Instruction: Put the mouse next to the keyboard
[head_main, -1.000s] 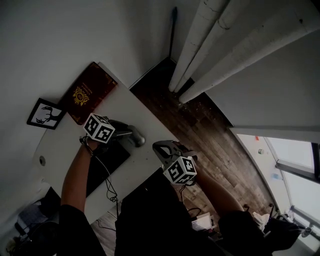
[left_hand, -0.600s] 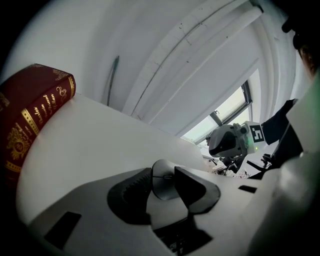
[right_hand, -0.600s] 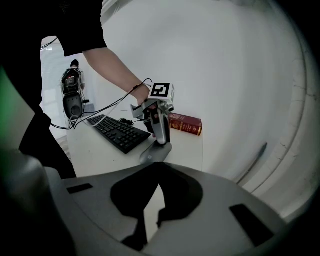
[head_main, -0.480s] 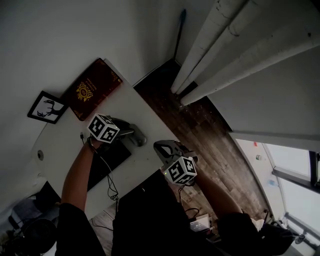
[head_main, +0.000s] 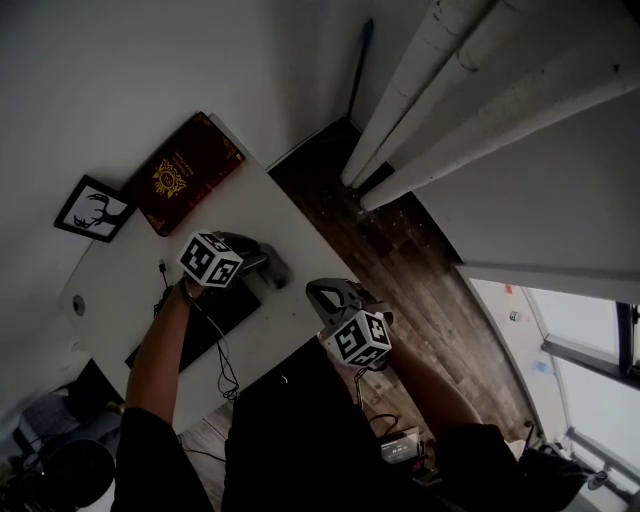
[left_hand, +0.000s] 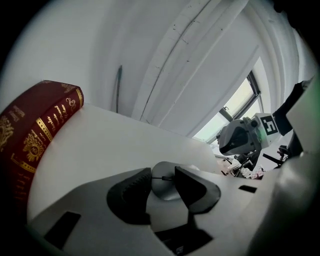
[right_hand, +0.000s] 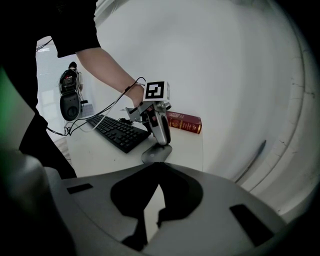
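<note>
Mouse (right_hand: 156, 152) sits flat on the surface (right_hand: 187, 142), right off the keyboard (right_hand: 117, 131) end. Left tool (left_hand: 162, 174) has just been opening, its jaws loose either side of the mouse, so it looks placed. Right tool (right_hand: 156, 175) is closed and empty.

Red book (head_main: 185, 172): gilt crest on cover, gilt lettering along spine (left_hand: 50, 121); lettering was too small and warped to read. Marker cubes (head_main: 210, 260) (head_main: 356, 338): black-and-white square codes only, no letters. No legible text was found.
</note>
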